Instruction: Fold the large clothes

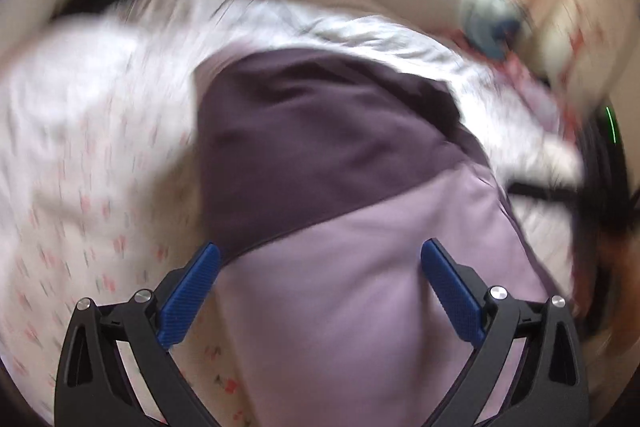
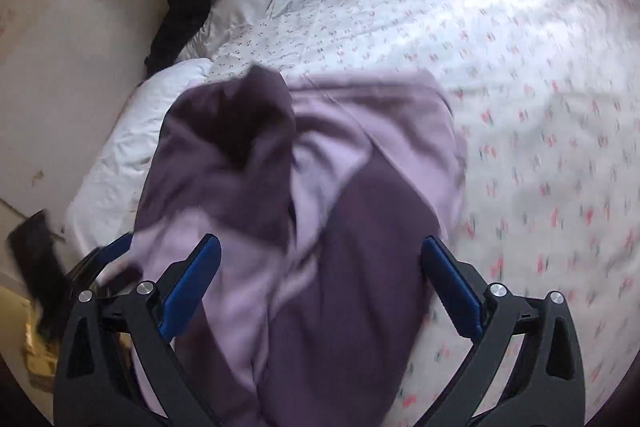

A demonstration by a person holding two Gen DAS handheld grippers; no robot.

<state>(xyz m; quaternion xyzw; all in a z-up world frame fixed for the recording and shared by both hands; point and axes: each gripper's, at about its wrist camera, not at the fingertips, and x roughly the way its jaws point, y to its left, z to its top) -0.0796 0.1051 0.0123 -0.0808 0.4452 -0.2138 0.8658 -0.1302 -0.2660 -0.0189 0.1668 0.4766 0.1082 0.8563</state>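
Both jaws spread wide, nothing gripped: two-tone purple garment [image 2: 304, 227] is sprawled near the bed [image 2: 520, 67] edge, so a hem grab looks needed next.

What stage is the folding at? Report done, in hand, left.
Done: the two-tone purple garment lies on the floral bedspread, bunched, with no neat fold visible. In hand: nothing; the left tongs and right tongs are both open above it. Left: smoothing and nearly all the folding.
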